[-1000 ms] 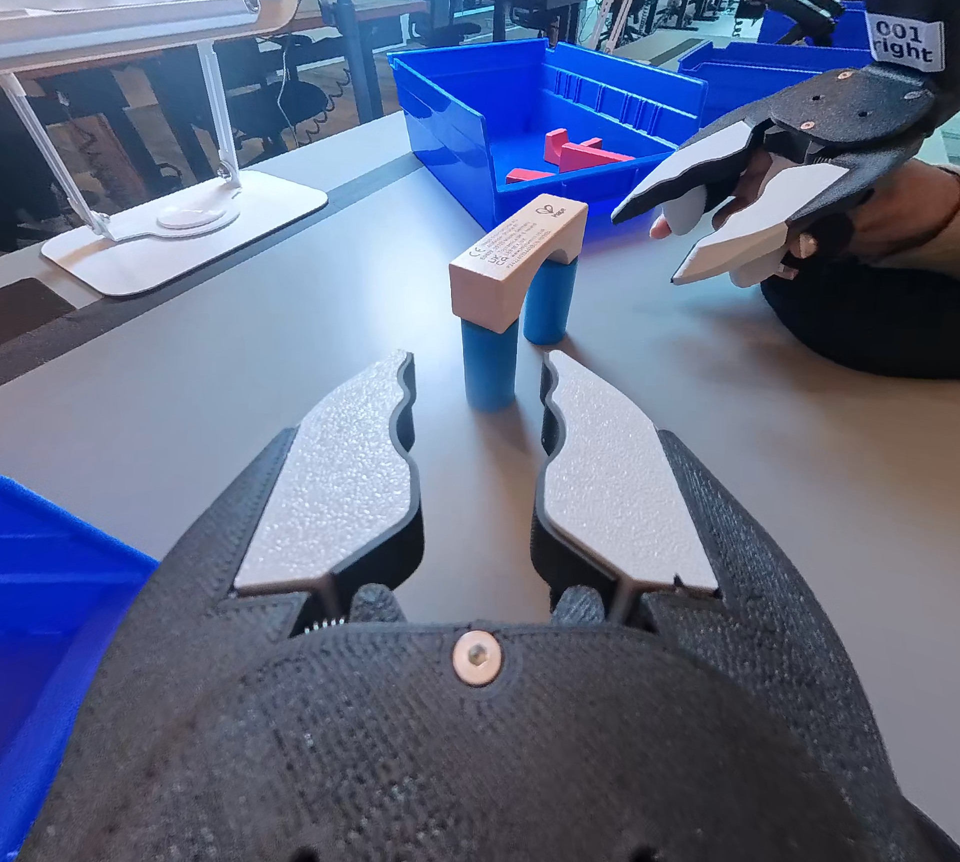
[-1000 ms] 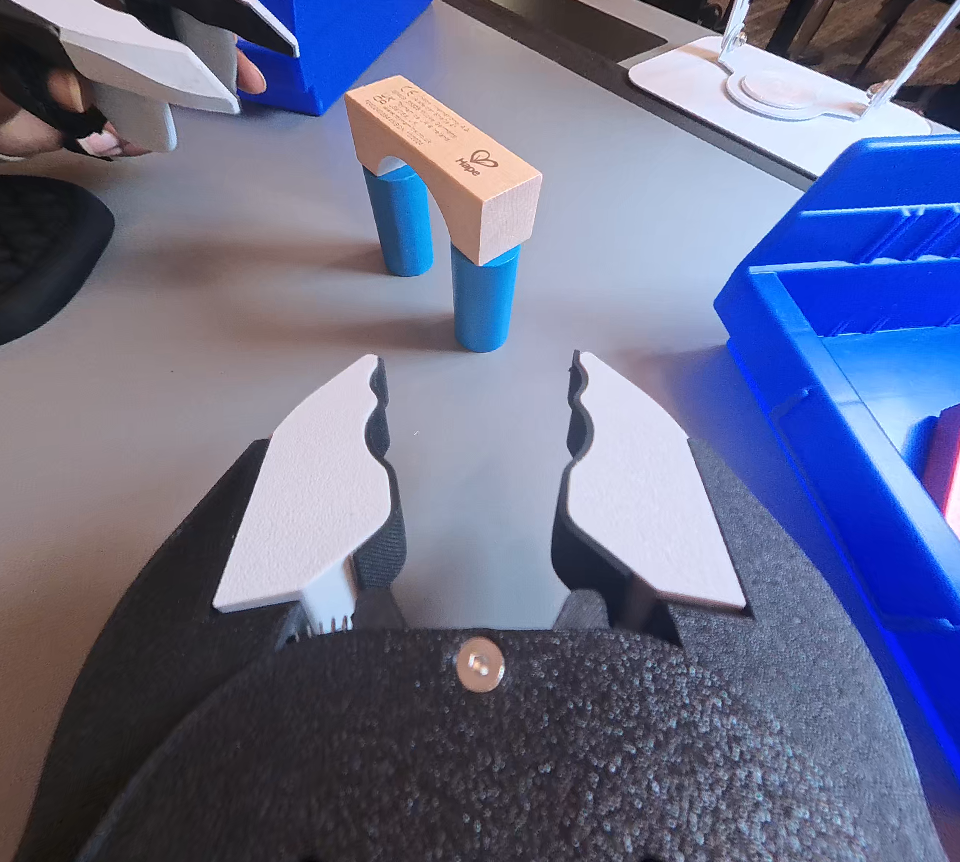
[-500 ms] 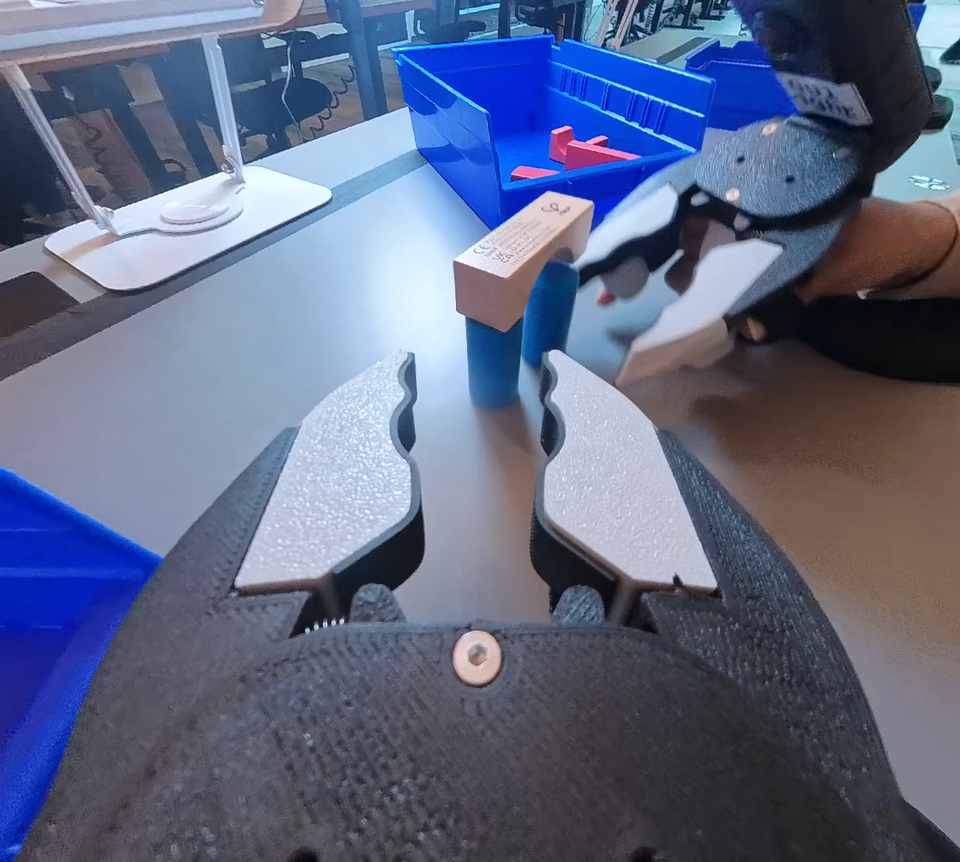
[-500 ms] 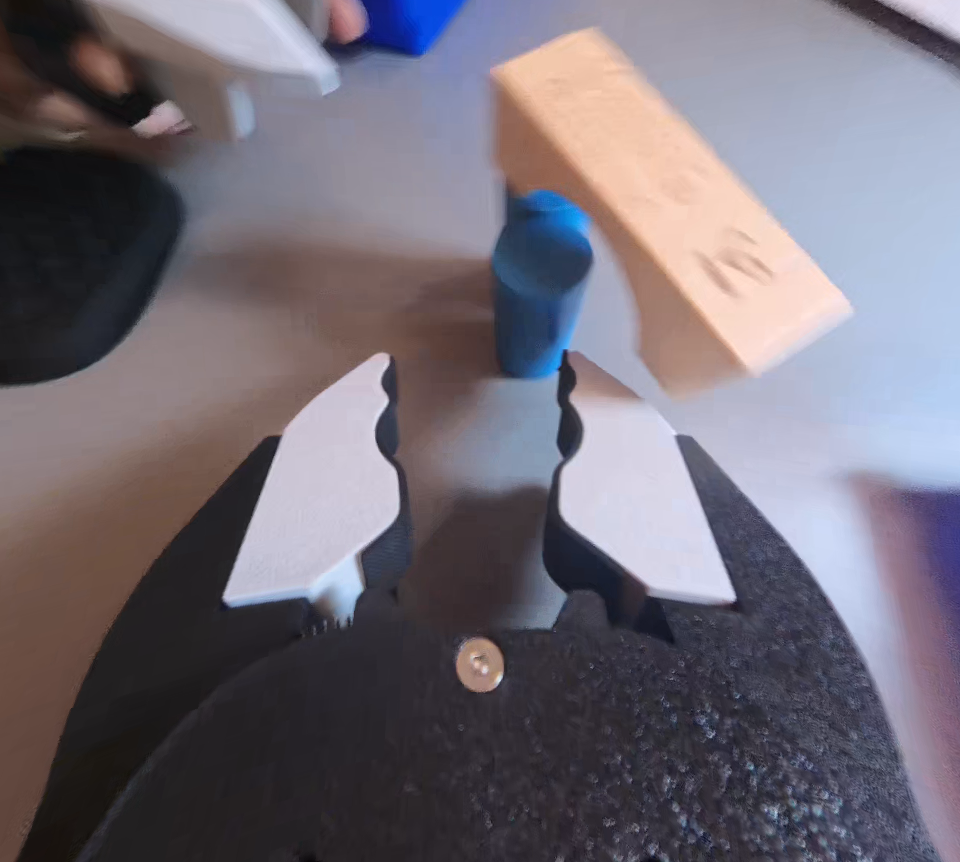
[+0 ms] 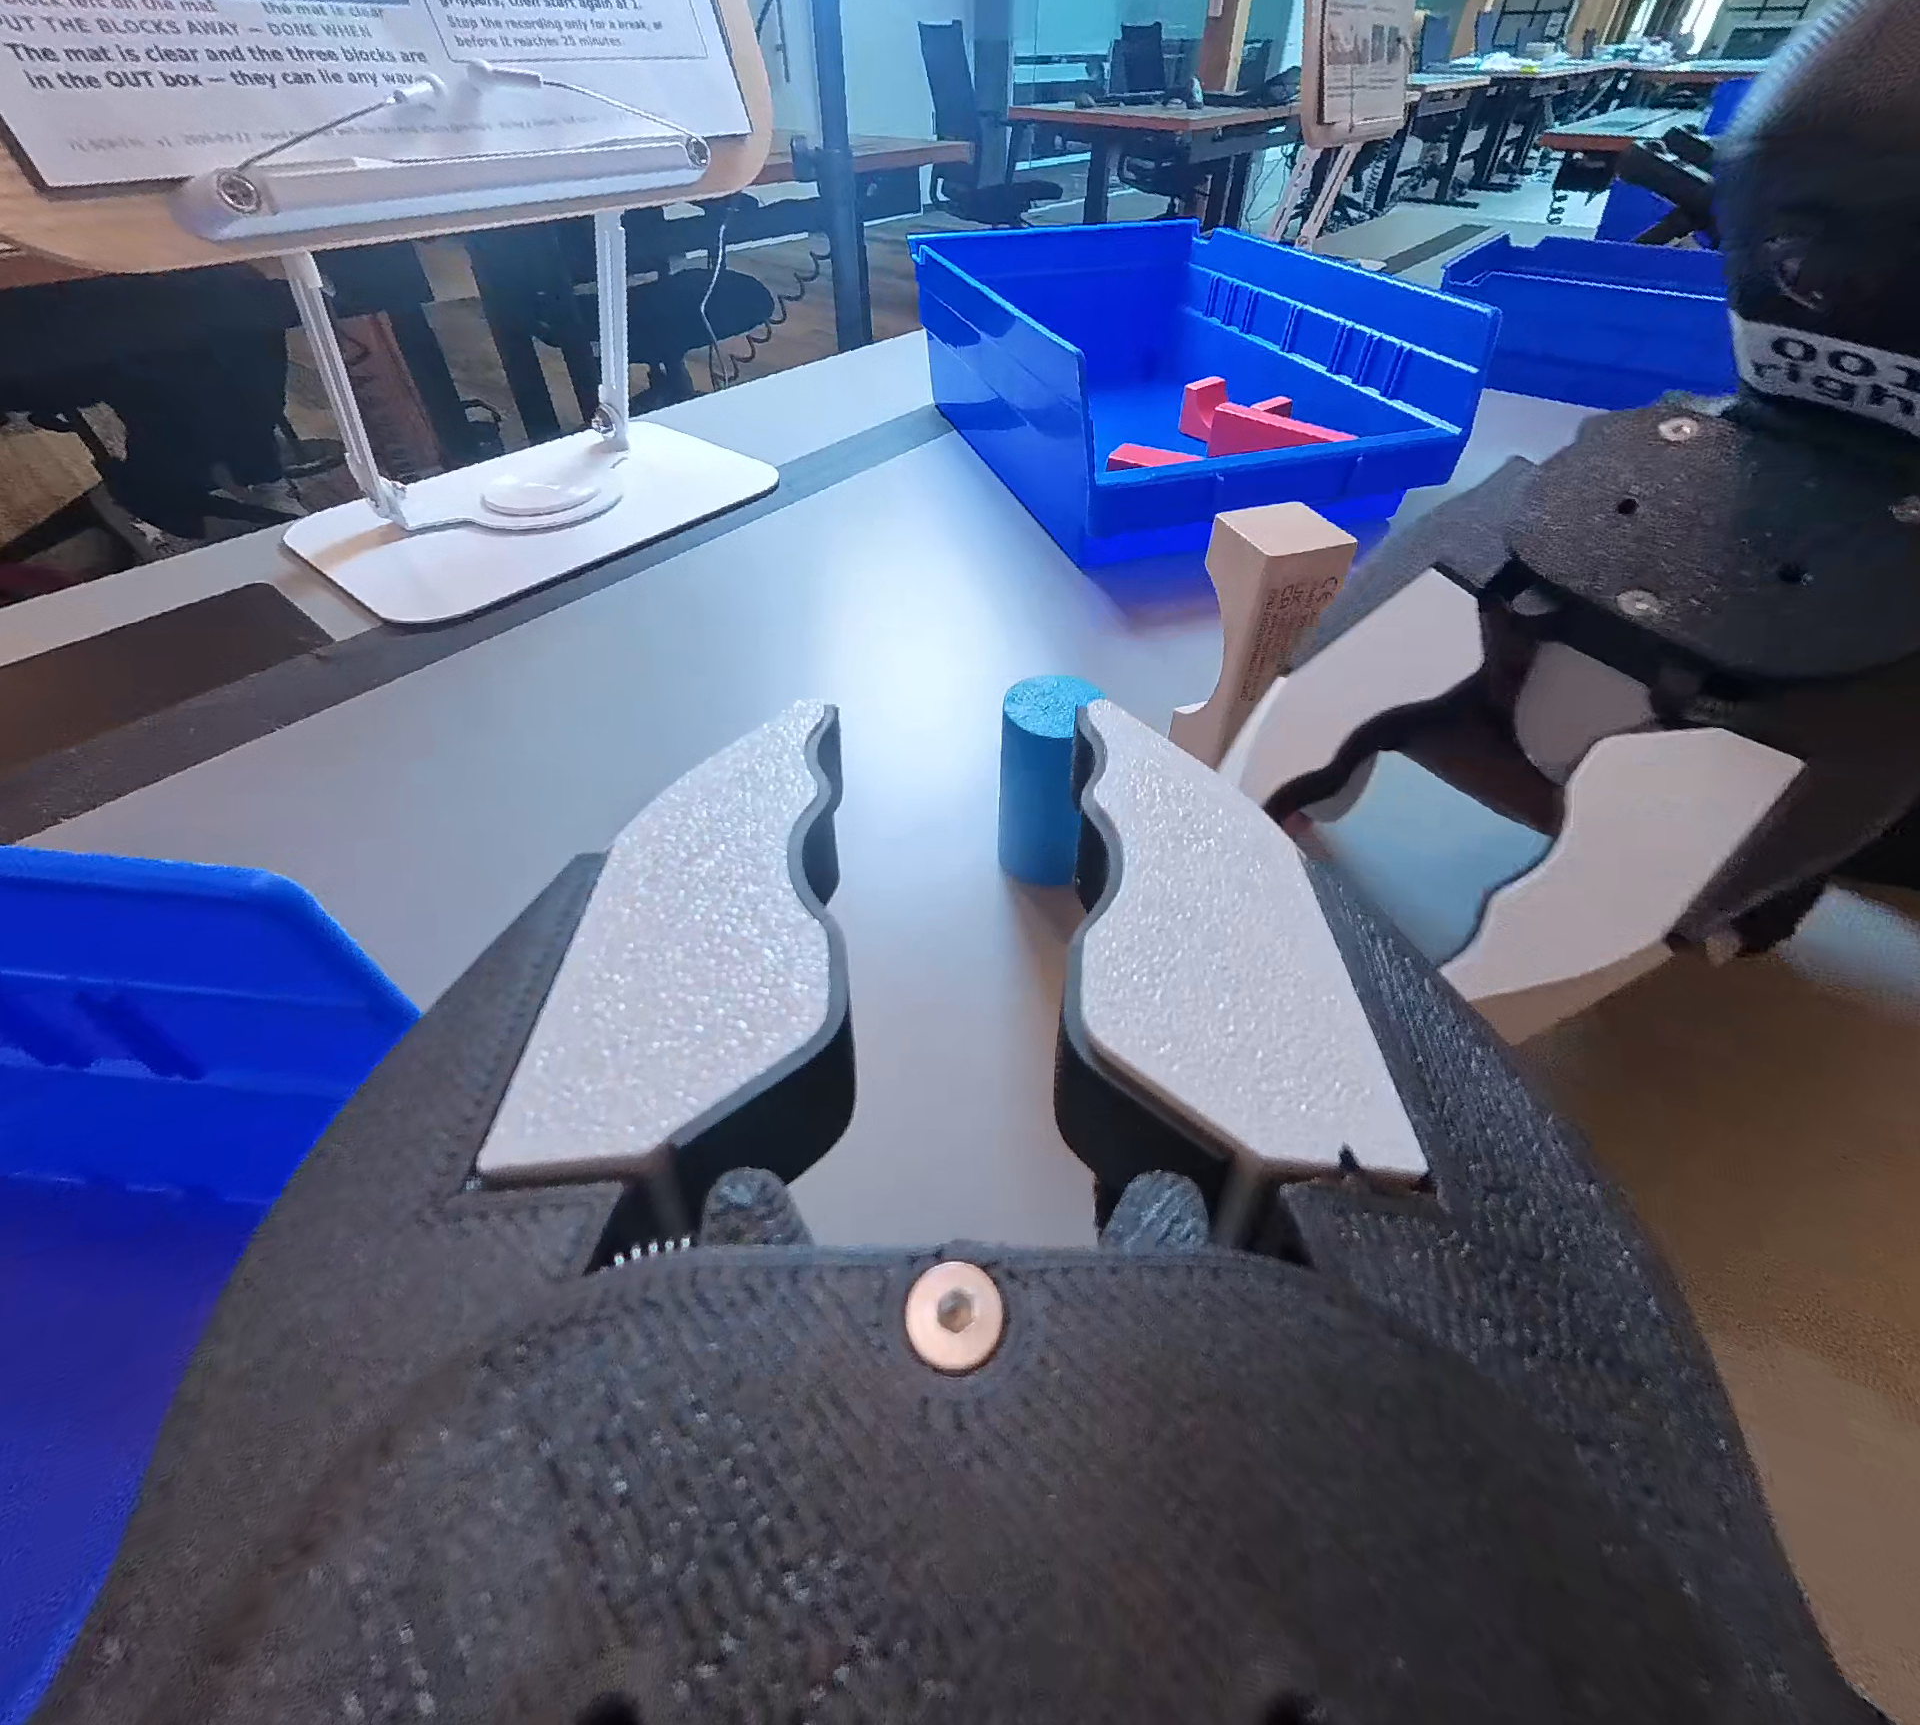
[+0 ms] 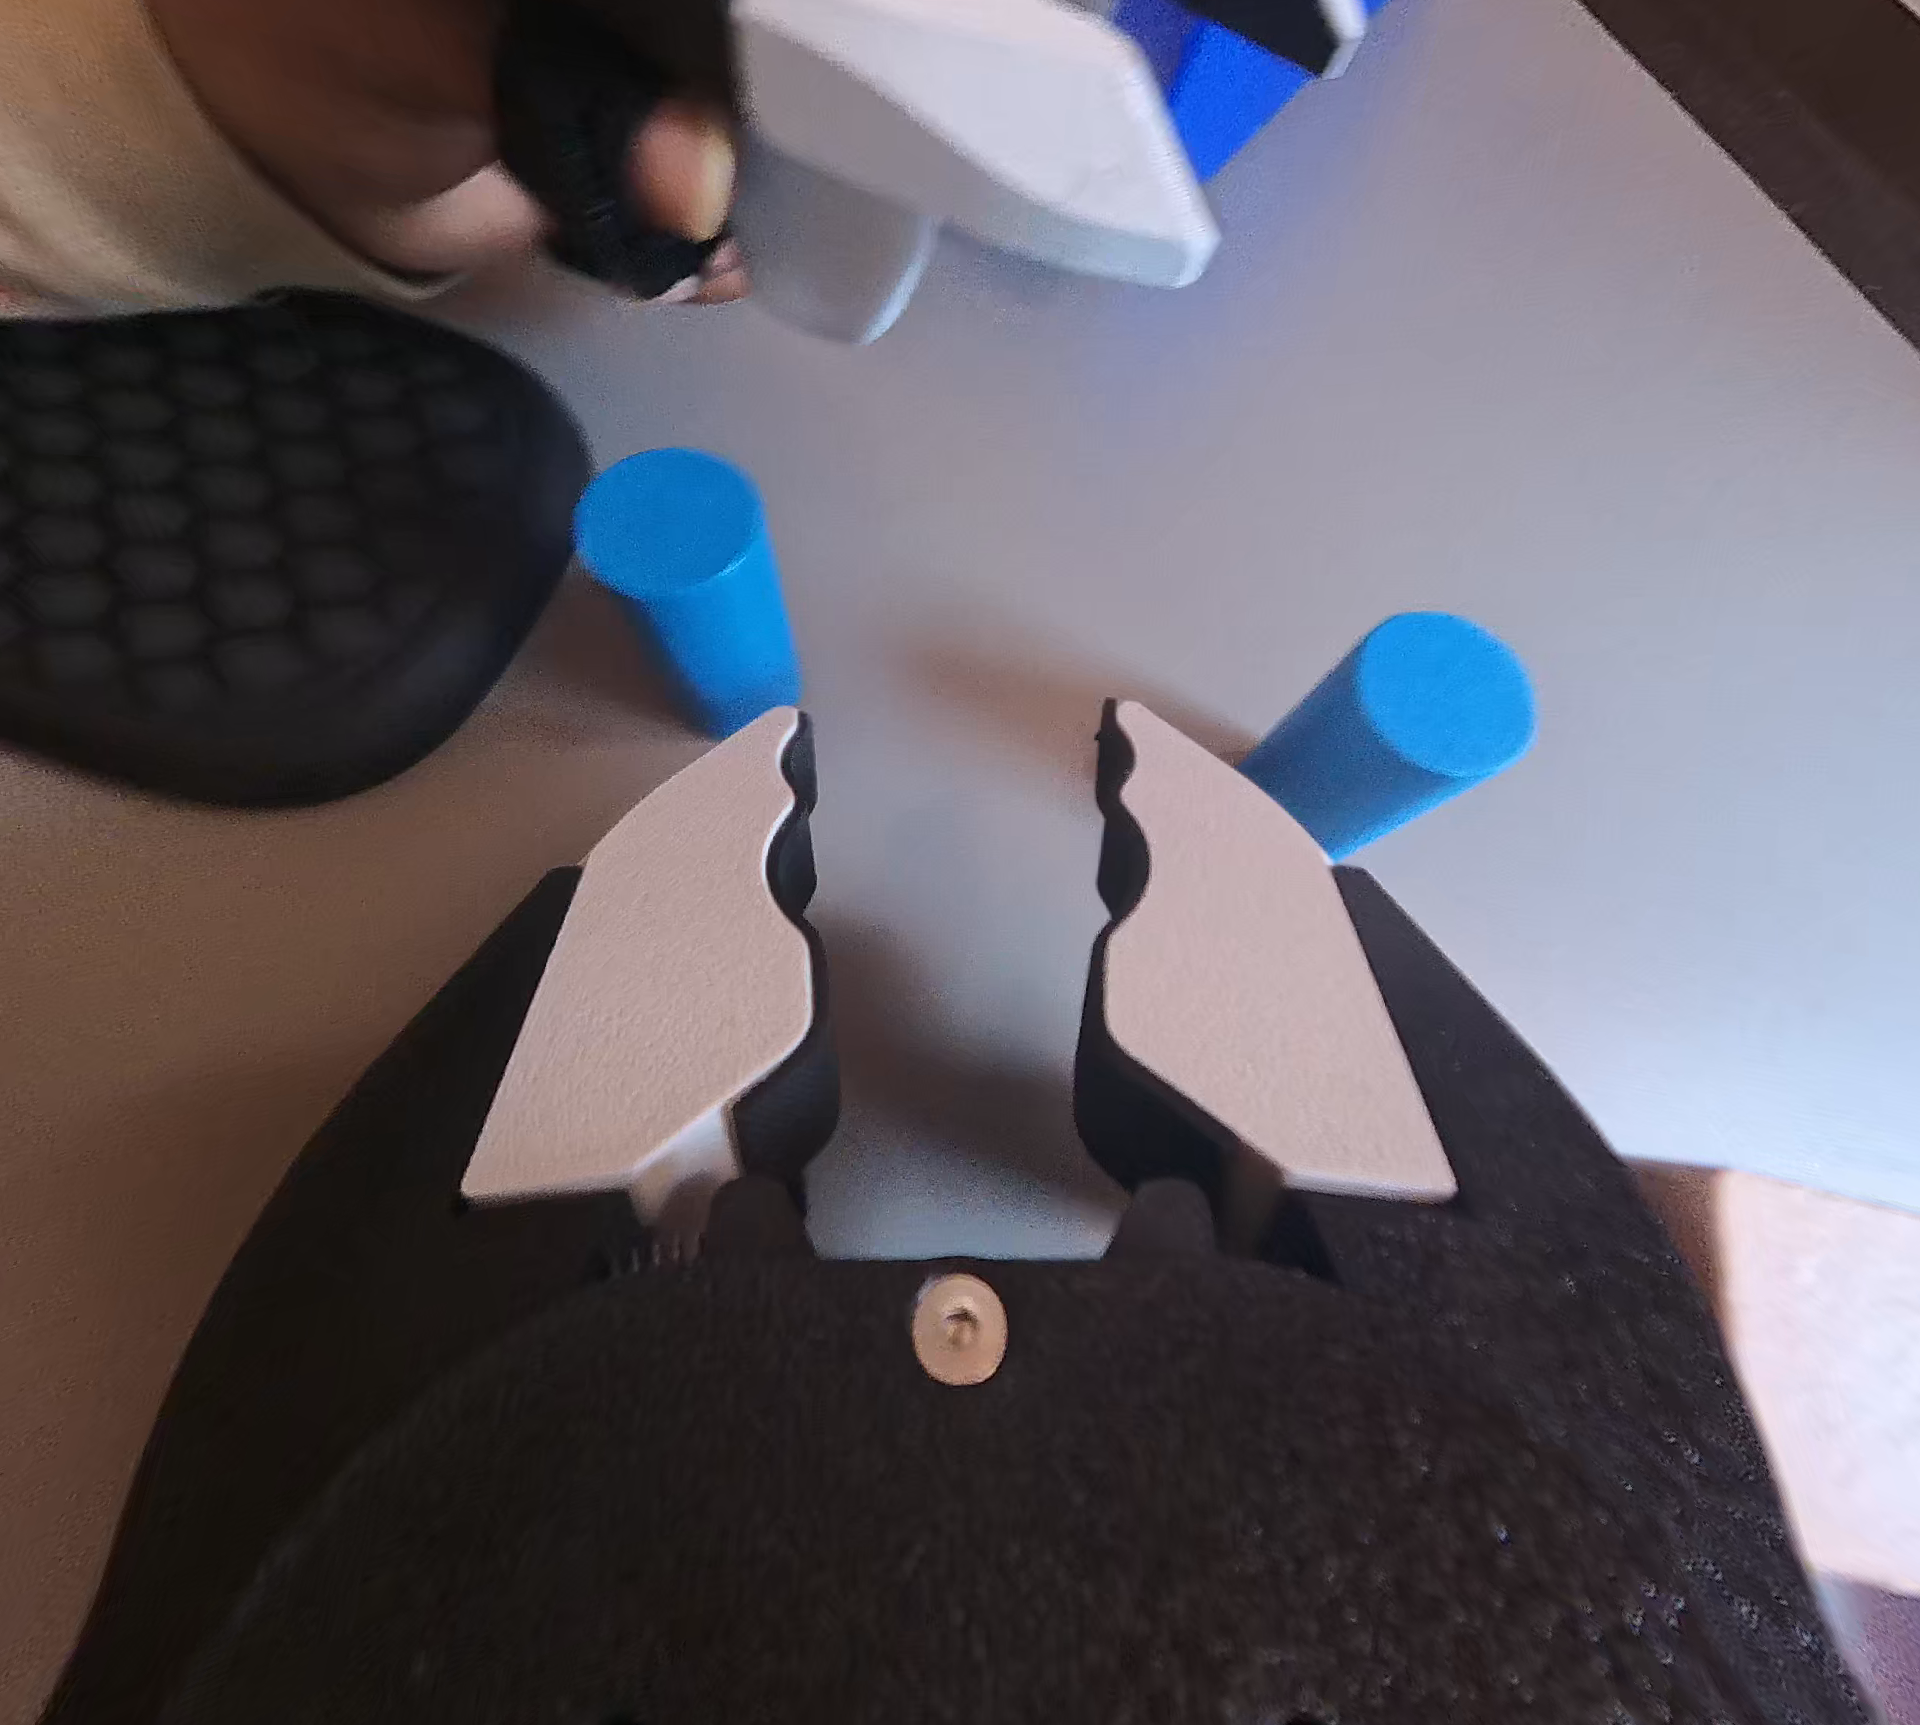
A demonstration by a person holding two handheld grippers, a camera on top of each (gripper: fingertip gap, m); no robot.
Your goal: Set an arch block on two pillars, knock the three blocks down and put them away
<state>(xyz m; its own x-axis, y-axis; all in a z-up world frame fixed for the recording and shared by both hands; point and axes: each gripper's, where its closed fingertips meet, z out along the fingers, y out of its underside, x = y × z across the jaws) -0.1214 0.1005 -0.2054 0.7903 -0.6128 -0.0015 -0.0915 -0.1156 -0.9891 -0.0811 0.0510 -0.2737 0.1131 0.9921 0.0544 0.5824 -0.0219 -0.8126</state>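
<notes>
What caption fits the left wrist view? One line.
Open left tool faces a standing blue pillar as the wooden arch topples.

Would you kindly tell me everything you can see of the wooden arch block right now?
The arch block is pale, unpainted wood with small print on one side. In the left wrist view it is off the pillars, tipped on end, one flat foot uppermost and its curved cut-out facing left. It lies between the blue bin and the right gripper, whose finger hides its lower end, so contact is unclear. The right wrist view does not show it clearly.
</notes>
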